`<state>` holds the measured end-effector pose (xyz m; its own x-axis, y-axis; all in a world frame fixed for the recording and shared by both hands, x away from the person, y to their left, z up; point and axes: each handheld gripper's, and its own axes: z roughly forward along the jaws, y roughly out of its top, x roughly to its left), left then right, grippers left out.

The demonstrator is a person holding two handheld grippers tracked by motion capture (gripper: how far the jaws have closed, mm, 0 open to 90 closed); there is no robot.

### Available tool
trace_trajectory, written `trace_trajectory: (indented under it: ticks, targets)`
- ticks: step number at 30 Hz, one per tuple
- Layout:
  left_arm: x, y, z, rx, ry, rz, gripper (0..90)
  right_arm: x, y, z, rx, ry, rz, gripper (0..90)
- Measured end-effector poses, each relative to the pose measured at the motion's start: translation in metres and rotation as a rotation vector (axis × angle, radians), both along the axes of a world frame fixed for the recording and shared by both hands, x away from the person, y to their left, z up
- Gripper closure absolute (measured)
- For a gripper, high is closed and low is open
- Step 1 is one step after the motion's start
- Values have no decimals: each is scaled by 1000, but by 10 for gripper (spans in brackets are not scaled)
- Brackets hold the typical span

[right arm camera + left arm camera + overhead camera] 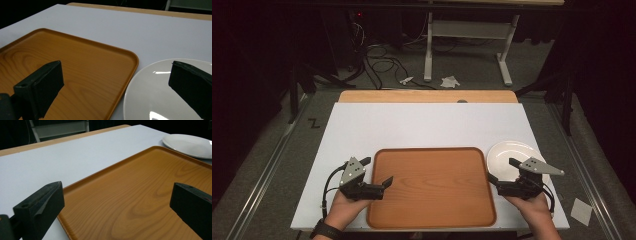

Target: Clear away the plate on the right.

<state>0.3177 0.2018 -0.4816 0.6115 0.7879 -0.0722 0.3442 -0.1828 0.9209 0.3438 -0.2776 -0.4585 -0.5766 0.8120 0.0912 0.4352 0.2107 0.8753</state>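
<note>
A brown wood-grain tray [432, 200] lies empty at the near middle of the white table cover [427, 125]. A white plate [507, 152] rests just right of the tray's far right corner, also empty. My left gripper [377, 170] is open over the tray's left rim, one jaw over the cover and one over the tray. In the left gripper view the tray [140, 185] runs between the jaws, with the plate [190, 145] beyond. My right gripper [501, 169] is open, straddling the gap between tray [75, 65] and plate [155, 95]. Neither holds anything.
A bare wooden strip of the tabletop [427, 96] shows behind the white cover. Beyond it are a desk frame [467, 45], cables [379, 62] and paper scraps [450, 81] on the grey floor. A white square [581, 211] lies on the floor at right.
</note>
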Motion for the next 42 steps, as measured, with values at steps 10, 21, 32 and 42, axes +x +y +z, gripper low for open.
trace_trajectory:
  ticks: [10,21,32,42]
  targets:
    - [1,3,1,-18,-5,15,3,-4,-1,3,24,-36,8,11]
    - [1,1,-1,7,-5,6,3,-3,1,1,19,-28,27,11]
    - [1,3,0,3,-16,12,5,-1,-10,2,34,-18,-18,21]
    - [1,3,2,6,-22,10,5,1,-41,2,74,-15,-106,34]
